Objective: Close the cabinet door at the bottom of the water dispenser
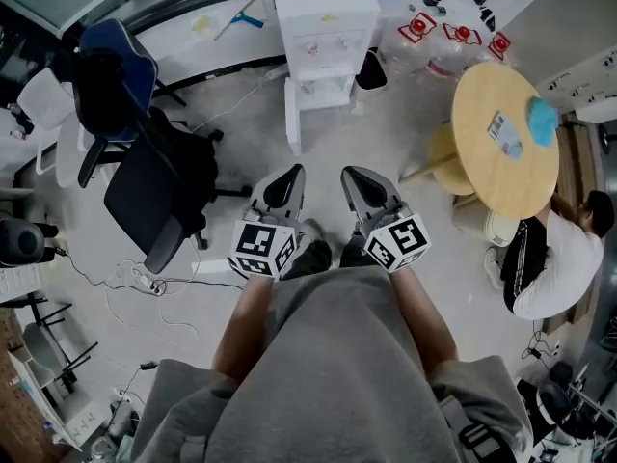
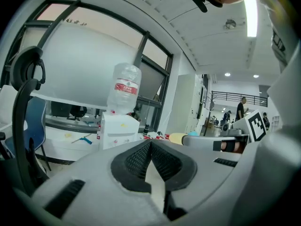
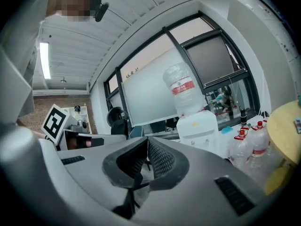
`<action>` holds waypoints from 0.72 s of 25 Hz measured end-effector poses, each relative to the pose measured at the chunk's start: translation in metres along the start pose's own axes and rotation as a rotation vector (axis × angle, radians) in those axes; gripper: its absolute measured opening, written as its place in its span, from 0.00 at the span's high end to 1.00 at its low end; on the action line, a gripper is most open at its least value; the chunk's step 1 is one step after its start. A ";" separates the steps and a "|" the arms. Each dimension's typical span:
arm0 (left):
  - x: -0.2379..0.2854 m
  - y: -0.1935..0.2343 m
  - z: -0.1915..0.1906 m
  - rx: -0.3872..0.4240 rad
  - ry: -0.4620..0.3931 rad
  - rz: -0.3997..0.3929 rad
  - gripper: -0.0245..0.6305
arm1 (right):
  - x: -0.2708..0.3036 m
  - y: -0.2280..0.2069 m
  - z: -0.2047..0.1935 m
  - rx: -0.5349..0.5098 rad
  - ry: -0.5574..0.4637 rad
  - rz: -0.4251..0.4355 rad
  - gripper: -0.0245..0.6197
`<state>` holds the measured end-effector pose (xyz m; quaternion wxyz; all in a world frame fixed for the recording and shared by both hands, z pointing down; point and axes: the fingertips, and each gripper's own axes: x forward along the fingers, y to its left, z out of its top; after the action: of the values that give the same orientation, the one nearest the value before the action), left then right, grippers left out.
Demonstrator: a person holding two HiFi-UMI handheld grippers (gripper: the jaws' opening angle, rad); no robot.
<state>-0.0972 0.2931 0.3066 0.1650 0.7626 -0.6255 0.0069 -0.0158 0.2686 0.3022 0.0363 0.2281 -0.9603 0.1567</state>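
Head view: L gripper point(image 1: 289, 177) and R gripper point(image 1: 354, 179) are held side by side in front of the person's waist, noses fwd. Both are over bare floor and touch nothing. The marker cubes face up toward the cam.

L gripper view: the pads point(image 2: 163, 162) meet at the tip, so the jaws are closed w/ nothing between them.
R gripper view: same. The pads point(image 3: 160, 158) are together at the tip and hold nothing.

Task obj: the water dispenser point(image 1: 323, 17) is white and stands straight ahead of both grippers, well apart from them across open floor. An inverted bottle point(image 2: 124, 86) w/ a red label sits on top. The cabinet door point(image 1: 292, 114) at the base is open. It shows as a white panel swung out toward the person, on the picture-left side of the unit, w/ the lower compartment exposed. The gripper bodies hide the base in both gripper views.

Surroundings:
- A black office chair point(image 1: 159, 186) stands to the person's left, near the L gripper.
- A round wood table point(image 1: 506, 143) stands to the right.
- Red-capped bottles point(image 1: 453, 39) are on the floor btw the table and the dispenser.
- A seated person in a white top point(image 1: 554, 258) is just beside the table, at the right edge.
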 end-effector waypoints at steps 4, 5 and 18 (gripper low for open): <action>0.016 0.007 -0.004 -0.016 0.024 -0.035 0.95 | 0.008 -0.011 -0.004 0.020 0.017 -0.037 0.95; 0.021 0.008 -0.005 -0.018 0.031 -0.044 0.95 | 0.010 -0.016 -0.005 0.026 0.020 -0.046 0.95; 0.103 0.056 -0.006 -0.019 0.113 -0.046 0.95 | 0.078 -0.086 -0.010 0.099 0.055 -0.052 0.95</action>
<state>-0.1269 0.1872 0.3484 0.2073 0.7736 -0.5974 0.0404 -0.0470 0.1659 0.3471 0.0556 0.2499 -0.9438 0.2092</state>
